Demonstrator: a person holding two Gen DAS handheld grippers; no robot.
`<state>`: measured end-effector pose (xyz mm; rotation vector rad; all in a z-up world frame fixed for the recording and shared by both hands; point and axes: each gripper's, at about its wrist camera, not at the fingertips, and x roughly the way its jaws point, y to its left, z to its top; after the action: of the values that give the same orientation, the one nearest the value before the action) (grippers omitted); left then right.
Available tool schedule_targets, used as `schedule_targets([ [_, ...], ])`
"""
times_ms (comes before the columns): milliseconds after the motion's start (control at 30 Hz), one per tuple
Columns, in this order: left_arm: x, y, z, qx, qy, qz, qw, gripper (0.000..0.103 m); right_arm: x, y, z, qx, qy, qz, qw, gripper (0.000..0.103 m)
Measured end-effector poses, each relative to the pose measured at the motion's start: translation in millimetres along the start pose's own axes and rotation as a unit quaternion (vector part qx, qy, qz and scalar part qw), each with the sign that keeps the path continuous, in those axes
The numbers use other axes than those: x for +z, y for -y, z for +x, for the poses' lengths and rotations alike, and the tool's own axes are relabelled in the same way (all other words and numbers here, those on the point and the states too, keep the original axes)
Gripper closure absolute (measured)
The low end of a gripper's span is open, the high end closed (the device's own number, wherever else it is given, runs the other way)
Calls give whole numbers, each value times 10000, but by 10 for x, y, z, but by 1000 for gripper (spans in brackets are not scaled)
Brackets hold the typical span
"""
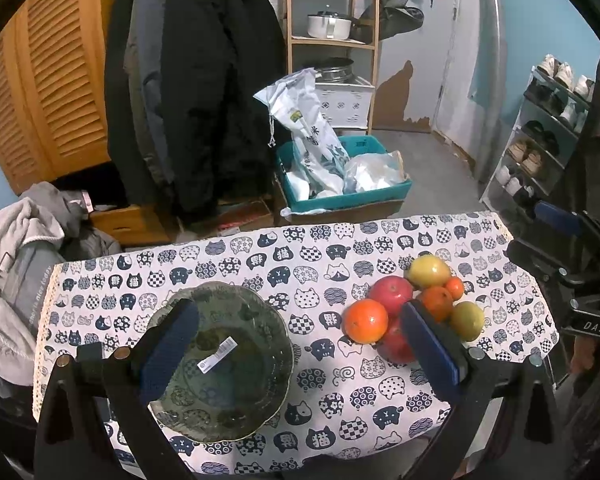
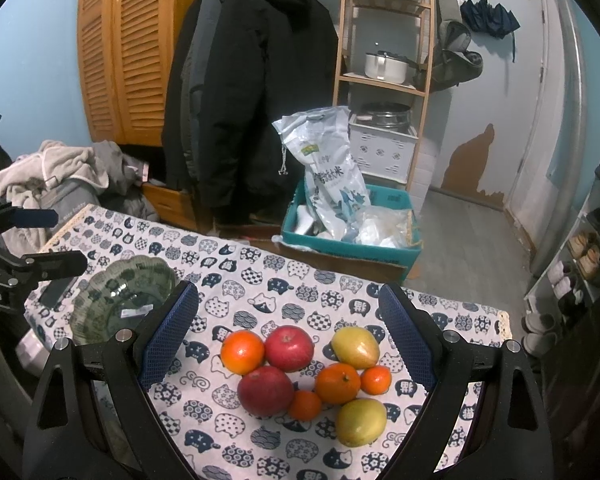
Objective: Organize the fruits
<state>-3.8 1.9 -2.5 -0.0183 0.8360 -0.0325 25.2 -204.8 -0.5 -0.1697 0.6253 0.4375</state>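
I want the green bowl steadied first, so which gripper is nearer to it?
Left. The left gripper hovers open with one finger over the green bowl; the right gripper hangs open above the fruit pile, beside the bowl.

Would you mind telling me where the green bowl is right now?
The bowl sits empty on the cat-print cloth, left of the fruit pile; in the left wrist view it lies under the left tongs.

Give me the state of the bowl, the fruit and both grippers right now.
Bowl: upright, empty apart from a sticker.
Fruit pile: on the tablecloth, none in the bowl.
Left gripper: open, holding nothing.
Right gripper: open, above the fruit, holding nothing.
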Motion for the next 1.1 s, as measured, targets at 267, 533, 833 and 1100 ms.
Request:
schedule_targets([
  [267,21,9,-15,9,42,24,10000,1,10,6,-8,7,-9,-3,10000,13],
  [533,20,12,-14,4,42,25,10000,1,9,5,-9,4,-15,-1,10000,13],
  [833,14,21,-15,6,46,27,10000,1,-37,96,-29,-12,-40,14,10000,13],
  [1100,15,21,-11,3,37,30,10000,1,-52,118,-24,-38,-62,18,10000,13],
])
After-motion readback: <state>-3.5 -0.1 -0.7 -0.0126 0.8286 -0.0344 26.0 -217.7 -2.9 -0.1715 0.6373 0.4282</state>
